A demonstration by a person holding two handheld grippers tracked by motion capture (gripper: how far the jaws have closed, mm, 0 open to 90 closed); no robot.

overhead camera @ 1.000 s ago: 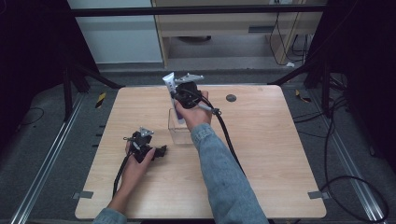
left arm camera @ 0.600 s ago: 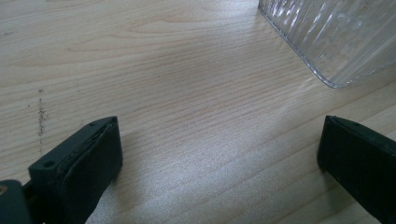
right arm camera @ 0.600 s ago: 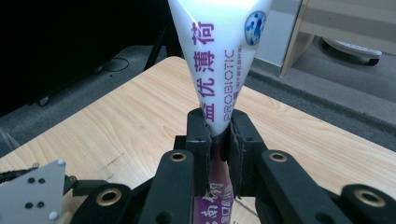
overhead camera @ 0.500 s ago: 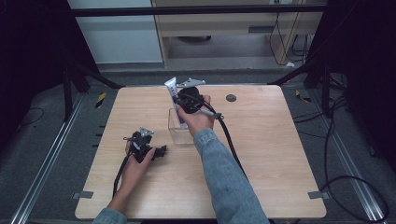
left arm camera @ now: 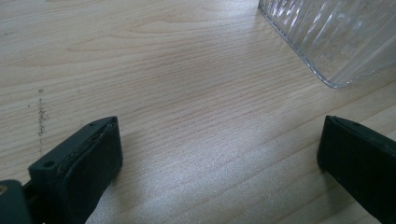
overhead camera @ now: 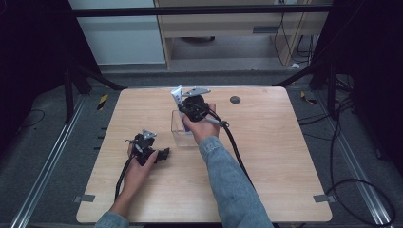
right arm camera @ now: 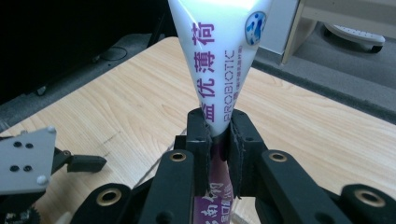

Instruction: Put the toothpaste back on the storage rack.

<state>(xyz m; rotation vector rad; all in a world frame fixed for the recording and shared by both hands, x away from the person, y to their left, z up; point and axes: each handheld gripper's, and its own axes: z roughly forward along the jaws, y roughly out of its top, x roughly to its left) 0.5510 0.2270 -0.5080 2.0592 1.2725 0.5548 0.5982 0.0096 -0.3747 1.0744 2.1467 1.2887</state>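
Note:
My right gripper [right arm camera: 218,135] is shut on a white and purple toothpaste tube [right arm camera: 219,60], which stands up between its jaws. In the high view that tube [overhead camera: 177,97] rises from the right gripper [overhead camera: 186,105] right over the far side of a clear ribbed plastic box [overhead camera: 179,133] on the wooden table [overhead camera: 266,156]. To the left, low on the tabletop, lies my left gripper [overhead camera: 164,154], its jaws pointing toward the box. The left gripper [left arm camera: 219,149] is open with bare wood between its jaws and a corner of the clear box [left arm camera: 336,37] ahead.
A small dark round disc [overhead camera: 235,99] lies near the table's far edge. Cables trail from both grippers across the wood. A black frame and floor rails surround the table; a cabinet stands beyond it.
My right hand has sunk a little with the tube, toward the clear box. The left hand has stayed where it was.

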